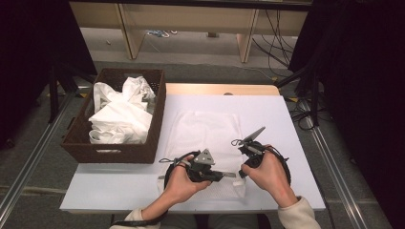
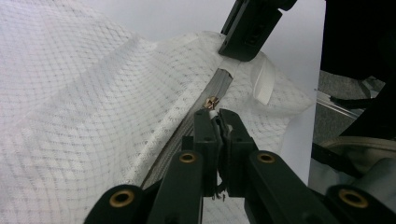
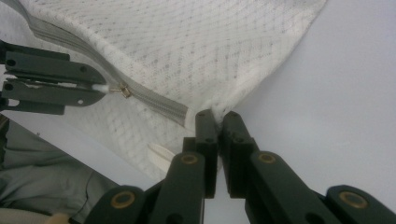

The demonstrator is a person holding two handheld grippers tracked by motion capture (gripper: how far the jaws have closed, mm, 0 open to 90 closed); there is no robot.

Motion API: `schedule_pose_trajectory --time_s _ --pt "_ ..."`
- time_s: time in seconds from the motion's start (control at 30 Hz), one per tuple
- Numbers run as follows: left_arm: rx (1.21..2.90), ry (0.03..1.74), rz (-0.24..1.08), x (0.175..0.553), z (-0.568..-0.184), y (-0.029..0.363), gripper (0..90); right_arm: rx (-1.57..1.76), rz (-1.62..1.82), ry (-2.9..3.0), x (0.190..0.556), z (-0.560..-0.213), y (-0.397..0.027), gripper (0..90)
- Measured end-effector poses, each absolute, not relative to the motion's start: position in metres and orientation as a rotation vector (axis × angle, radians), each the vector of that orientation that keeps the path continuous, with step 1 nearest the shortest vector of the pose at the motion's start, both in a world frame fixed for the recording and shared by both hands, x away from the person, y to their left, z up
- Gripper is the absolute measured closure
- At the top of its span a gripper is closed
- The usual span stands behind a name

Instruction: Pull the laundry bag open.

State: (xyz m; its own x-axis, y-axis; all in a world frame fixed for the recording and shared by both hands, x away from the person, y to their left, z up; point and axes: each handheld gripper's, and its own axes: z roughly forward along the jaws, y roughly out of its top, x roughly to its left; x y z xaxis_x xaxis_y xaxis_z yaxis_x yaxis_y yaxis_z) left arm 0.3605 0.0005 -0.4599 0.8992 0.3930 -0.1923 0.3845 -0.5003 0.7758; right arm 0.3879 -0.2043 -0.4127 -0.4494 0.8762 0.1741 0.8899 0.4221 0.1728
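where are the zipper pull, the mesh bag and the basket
zipper pull [image 2: 213, 102], left gripper view, its metal slider
mesh bag [image 1: 205, 129], high view, its flat middle
basket [image 1: 112, 153], high view, its front wall

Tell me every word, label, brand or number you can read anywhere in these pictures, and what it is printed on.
None: no readable text anywhere.
White tab sewn on the mesh laundry bag near its zipper: blank as far as can be seen.
Left gripper and right gripper: black jaws with brass rivets, no markings.
Brown basket of white cloths and the table: no print visible.
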Motion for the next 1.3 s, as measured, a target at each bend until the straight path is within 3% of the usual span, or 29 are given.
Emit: schedule_pose_trajectory --time_s 1.3 --pt "2.153 0.579 0.015 0.36 -0.459 0.011 86.1 -1.623 -0.362 -2.601 0.388 -0.412 -0.205 87.1"
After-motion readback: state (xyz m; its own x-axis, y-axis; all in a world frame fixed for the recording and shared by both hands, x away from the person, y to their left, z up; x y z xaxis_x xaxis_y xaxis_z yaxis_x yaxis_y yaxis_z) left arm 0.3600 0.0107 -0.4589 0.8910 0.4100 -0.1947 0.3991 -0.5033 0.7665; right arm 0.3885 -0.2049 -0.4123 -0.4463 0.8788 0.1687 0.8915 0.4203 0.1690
